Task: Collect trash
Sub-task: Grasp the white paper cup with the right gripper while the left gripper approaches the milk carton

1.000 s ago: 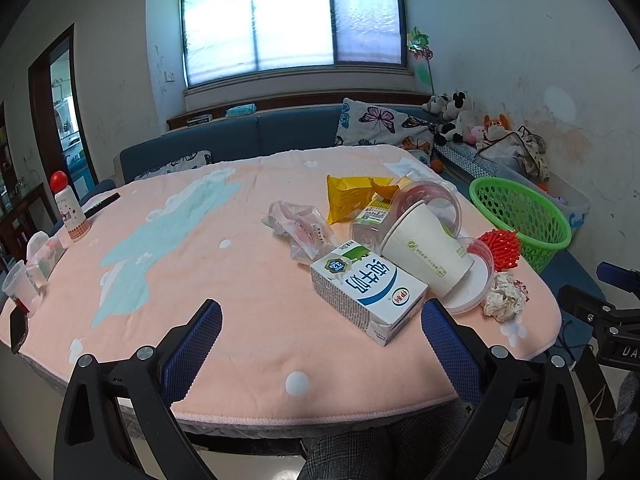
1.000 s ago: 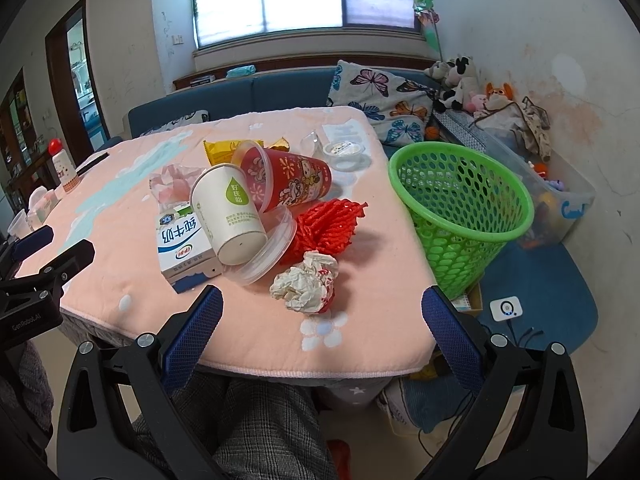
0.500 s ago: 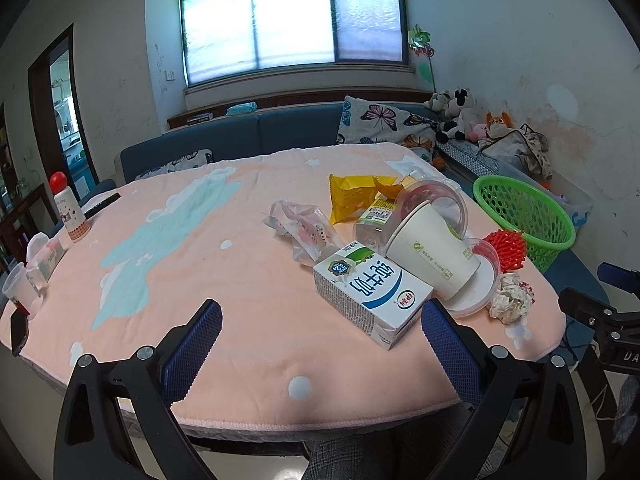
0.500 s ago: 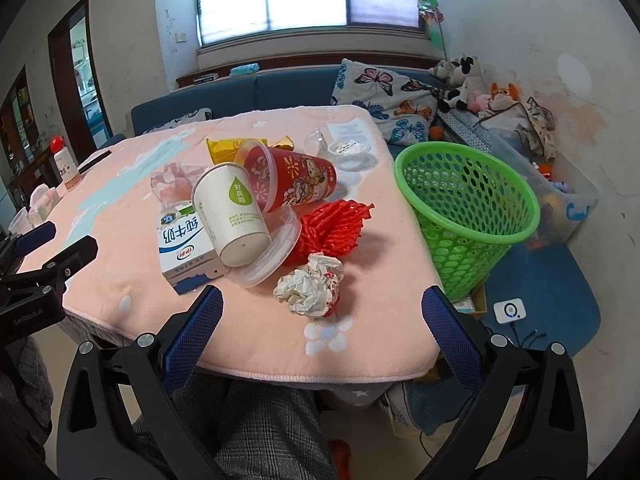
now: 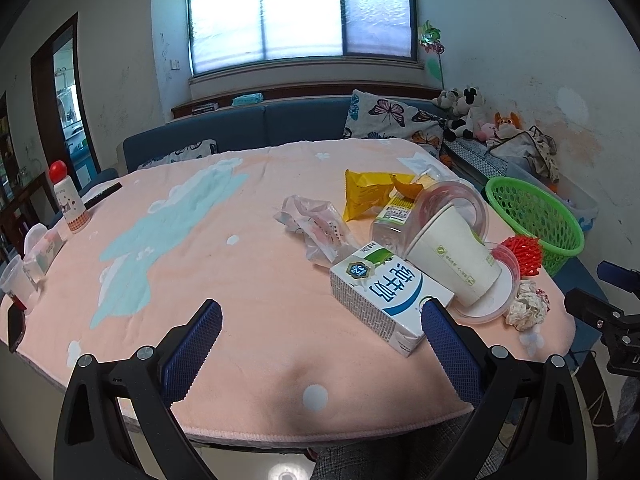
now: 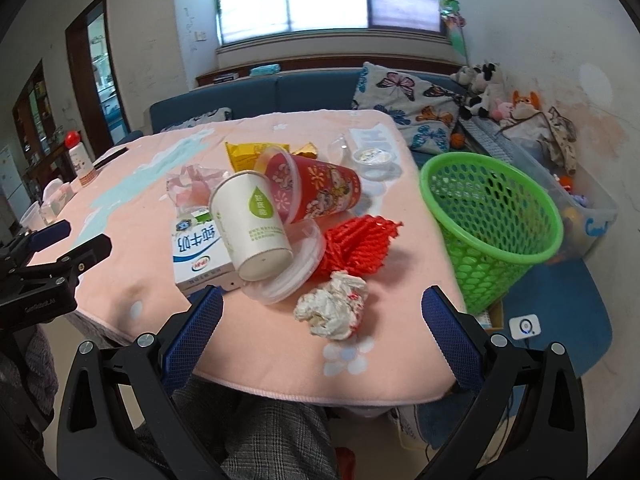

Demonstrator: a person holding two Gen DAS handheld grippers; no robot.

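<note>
Both claws gape wide, empty. Ahead of the right gripper (image 6: 322,312) lies crumpled paper (image 6: 332,310); milk carton (image 5: 386,300) crowds the left gripper's (image 5: 320,320) right finger. Pink tablecloth (image 5: 224,264) underneath.

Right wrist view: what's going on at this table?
A trash pickup that has barely begun. The right hand-held gripper is open just before the crumpled paper wad; the left hand-held gripper is open near the milk carton. Nothing is held, and the green basket beside the table looks empty.
</note>
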